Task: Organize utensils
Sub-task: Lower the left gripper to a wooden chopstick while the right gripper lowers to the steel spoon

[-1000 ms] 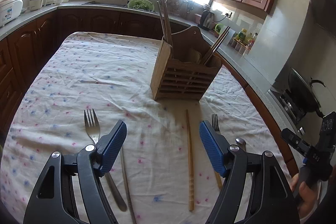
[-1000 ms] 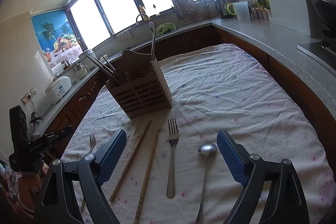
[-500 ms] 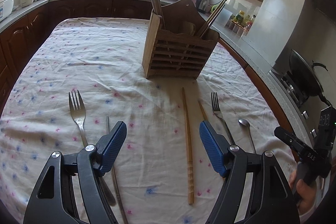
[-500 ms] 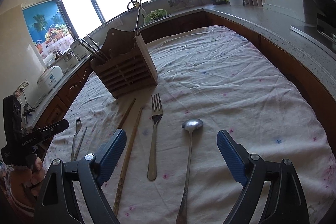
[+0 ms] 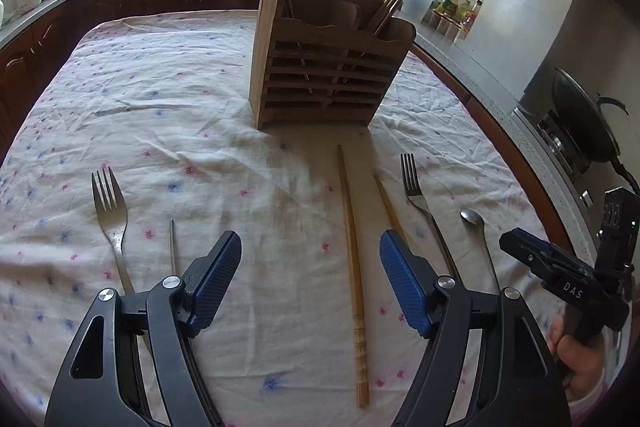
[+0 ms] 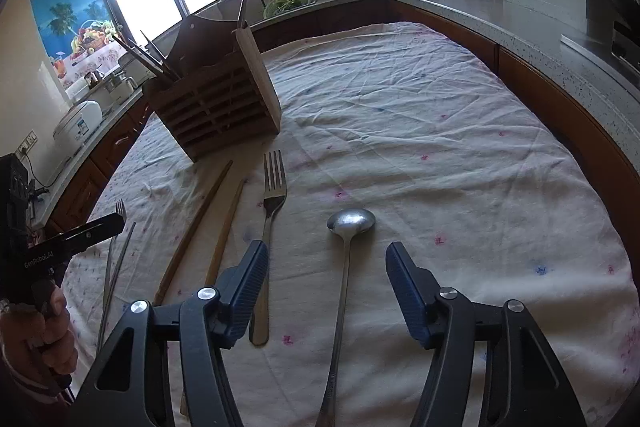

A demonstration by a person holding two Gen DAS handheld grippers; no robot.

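Right gripper [image 6: 323,287]: jaws parted to a moderate gap, having just been closing; nothing is gripped. The handle of the spoon [image 6: 346,259] runs between the blue pads without touching either, its bowl just ahead of the fingertips. A fork [image 6: 270,227] lies immediately outside the left pad, tines pointing away. Two wooden chopsticks [image 6: 200,223] lie further left, roughly parallel to the fork.

Left gripper [image 5: 311,277]: jaws standing wide, holding nothing. One wooden chopstick [image 5: 352,259] lies between the pads, nearer the right one, clear of both. A thin metal chopstick [image 5: 173,247] and a second fork [image 5: 110,215] lie just outside the left pad. All of these utensils rest flat on the flower-print tablecloth [image 5: 160,107].

Beyond both grippers stands the slatted wooden utensil holder [image 5: 328,75], upright on the cloth, with chopsticks standing in its left and right compartments. The kitchen counter [image 6: 500,11] curves around behind it.
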